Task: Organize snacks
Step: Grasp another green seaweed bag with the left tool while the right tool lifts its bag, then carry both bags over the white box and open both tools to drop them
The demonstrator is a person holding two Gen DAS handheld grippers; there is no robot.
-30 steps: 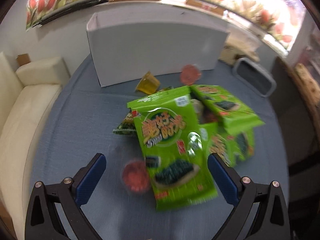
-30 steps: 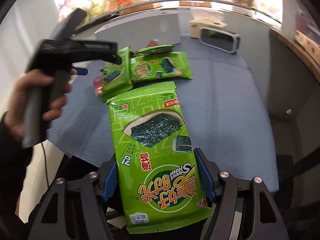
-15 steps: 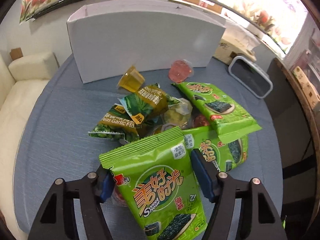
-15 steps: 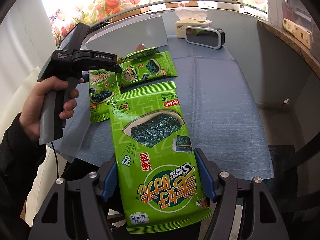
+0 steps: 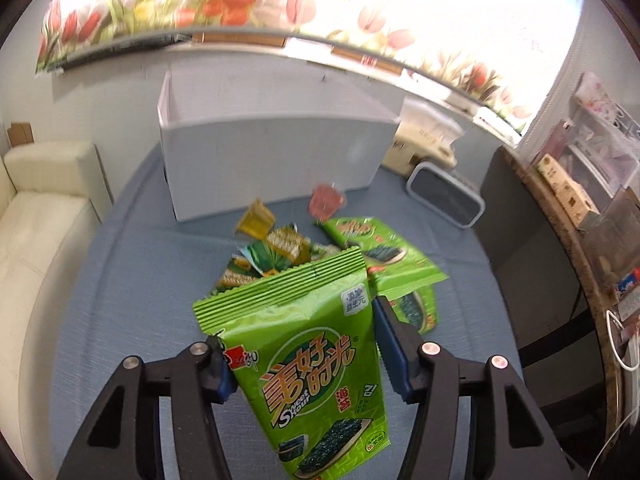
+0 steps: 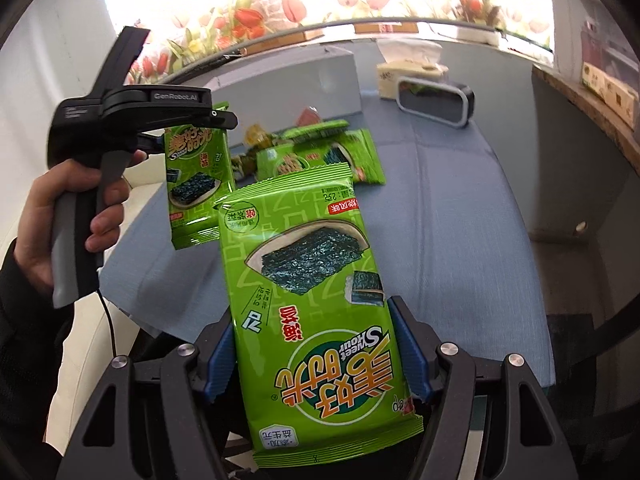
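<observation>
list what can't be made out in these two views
- Box inside: left view, its front wall hides it.
- Red cup: left view, blurred.
- Pile: left view, held seaweed pack covers its near part.
- Right tongs: right view, pack hides the pads' contact.

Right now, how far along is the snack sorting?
Nothing visibly boxed: the white box shows no contents from here. In hand: left gripper and right gripper each clamp a green seaweed packet. Left: pile of packets and jelly cups on the table.
</observation>
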